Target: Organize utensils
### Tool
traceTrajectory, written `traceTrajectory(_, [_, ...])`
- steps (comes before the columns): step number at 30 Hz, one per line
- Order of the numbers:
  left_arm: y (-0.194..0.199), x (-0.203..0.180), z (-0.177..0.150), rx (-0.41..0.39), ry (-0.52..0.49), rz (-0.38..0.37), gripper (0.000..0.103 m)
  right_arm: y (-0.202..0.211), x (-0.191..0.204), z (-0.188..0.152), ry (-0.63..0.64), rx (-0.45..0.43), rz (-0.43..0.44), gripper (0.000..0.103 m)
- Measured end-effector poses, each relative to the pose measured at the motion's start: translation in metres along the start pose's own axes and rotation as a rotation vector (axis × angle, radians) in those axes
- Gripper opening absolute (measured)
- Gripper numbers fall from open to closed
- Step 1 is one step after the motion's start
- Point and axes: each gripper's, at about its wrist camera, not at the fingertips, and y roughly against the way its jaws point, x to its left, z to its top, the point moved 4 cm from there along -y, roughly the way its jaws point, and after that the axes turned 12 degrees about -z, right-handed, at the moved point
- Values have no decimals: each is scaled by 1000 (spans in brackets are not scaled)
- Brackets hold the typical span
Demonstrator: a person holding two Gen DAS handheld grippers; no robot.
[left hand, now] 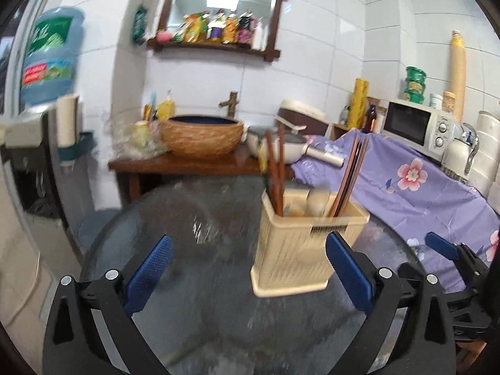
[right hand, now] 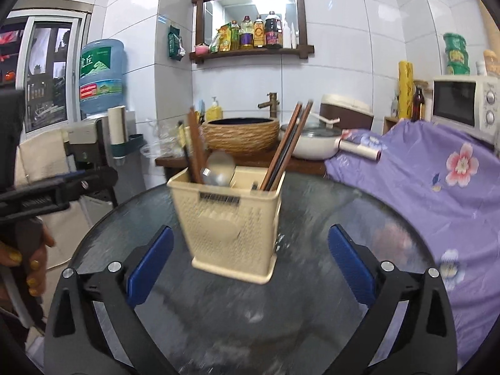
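A cream perforated utensil holder (left hand: 293,250) (right hand: 231,218) stands upright on the round glass table (left hand: 203,212) (right hand: 315,218). Brown chopsticks (left hand: 276,172) (right hand: 286,147) lean out of its compartments, and a metal spoon (right hand: 218,165) rests inside. In the left wrist view my left gripper (left hand: 250,268) is open just in front of the holder, which sits toward its right finger. My right gripper (right hand: 250,259) is open too, with the holder a little beyond its blue pads (right hand: 150,259). Neither gripper holds anything. Each gripper shows at the edge of the other's view: right gripper (left hand: 450,250), left gripper (right hand: 56,184) in a hand (right hand: 31,259).
A purple flowered cloth (left hand: 415,193) (right hand: 437,187) covers the counter to the right, with a microwave (left hand: 418,125) on it. Behind the table a wooden stand holds a woven basin (right hand: 242,134) and a white pot (right hand: 312,143). A water dispenser (right hand: 100,75) stands at the left.
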Motion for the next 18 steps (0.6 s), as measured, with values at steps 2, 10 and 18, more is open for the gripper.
traceTrajectory(2, [5,3,-22,14,7,7,96,12,3,-17,-8,7,8,97])
traceTrajectory(10, [47,-3,-85,8,-21,116,97,67,7,-77,-8,-13,-12,97])
traceTrajectory(18, [94,-15,-125,-23,25,122,96,130,4,-109,-21,-82,-13,97])
